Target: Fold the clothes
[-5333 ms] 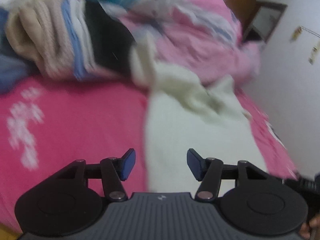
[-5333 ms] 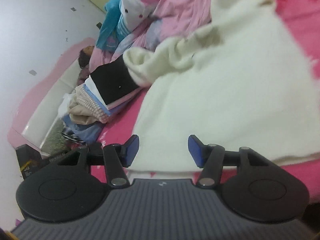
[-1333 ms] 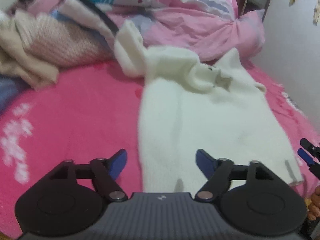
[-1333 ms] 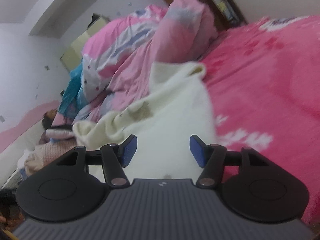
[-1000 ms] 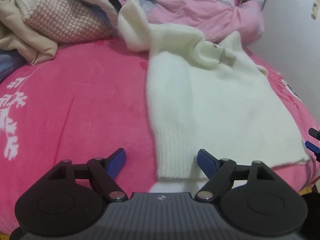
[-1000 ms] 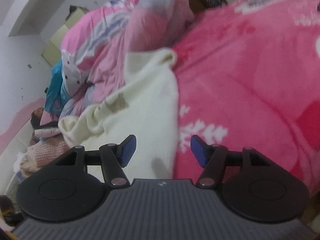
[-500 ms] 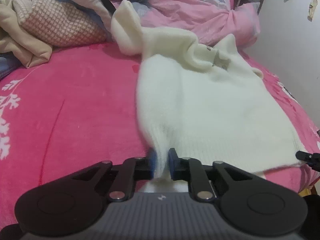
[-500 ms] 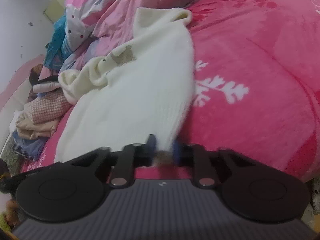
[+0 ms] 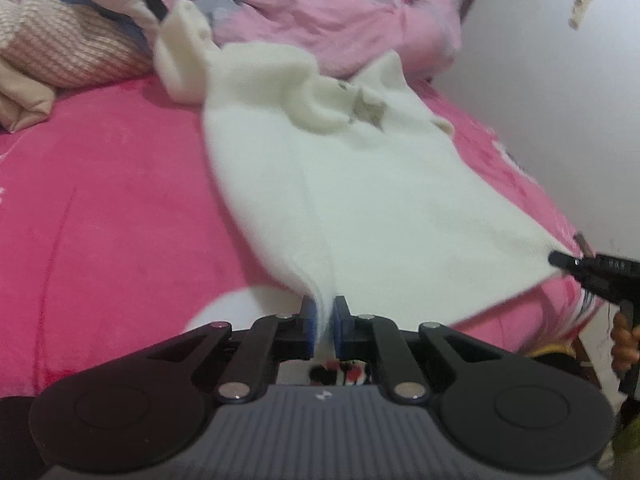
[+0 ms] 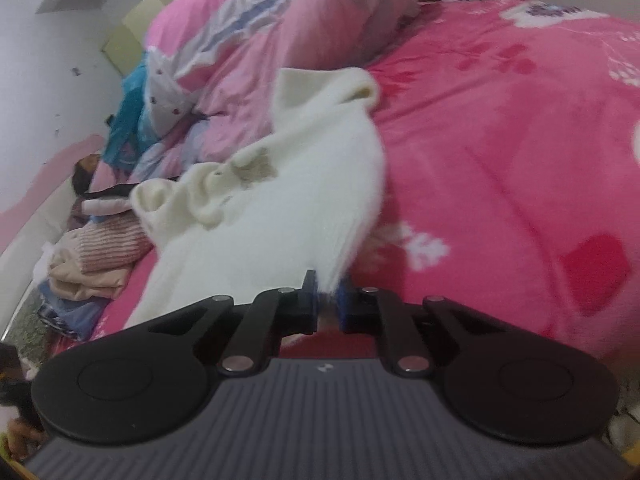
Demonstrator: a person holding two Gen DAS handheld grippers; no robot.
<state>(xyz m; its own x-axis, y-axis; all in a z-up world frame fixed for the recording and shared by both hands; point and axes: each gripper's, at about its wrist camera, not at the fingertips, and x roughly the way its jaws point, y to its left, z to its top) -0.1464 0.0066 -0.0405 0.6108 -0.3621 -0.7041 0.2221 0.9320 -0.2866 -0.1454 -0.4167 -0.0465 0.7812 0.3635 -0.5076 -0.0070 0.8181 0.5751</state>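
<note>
A white fluffy sweater [image 9: 360, 200] lies spread on the pink bed cover [image 9: 100, 220], collar and sleeves at the far end. My left gripper [image 9: 324, 322] is shut on the near left corner of its hem, which is lifted off the bed. In the right wrist view the same sweater [image 10: 280, 224] runs away from my right gripper [image 10: 328, 304], whose jaws are closing with the other hem corner pinched between the pads. The right gripper [image 9: 568, 260] also shows at the right edge of the left wrist view, holding that corner taut.
A pile of folded clothes [image 9: 60, 52] sits at the far left of the bed. A bunched pink duvet [image 9: 320, 12] lies behind the sweater's collar. A white wall [image 9: 560, 100] stands close along the right side. A hand [image 9: 624, 340] holds the right gripper.
Both grippers went from open to shut on the sweater's hem corners, one each. Both then lifted, pulling the hem up off the bed and stretching it between them.
</note>
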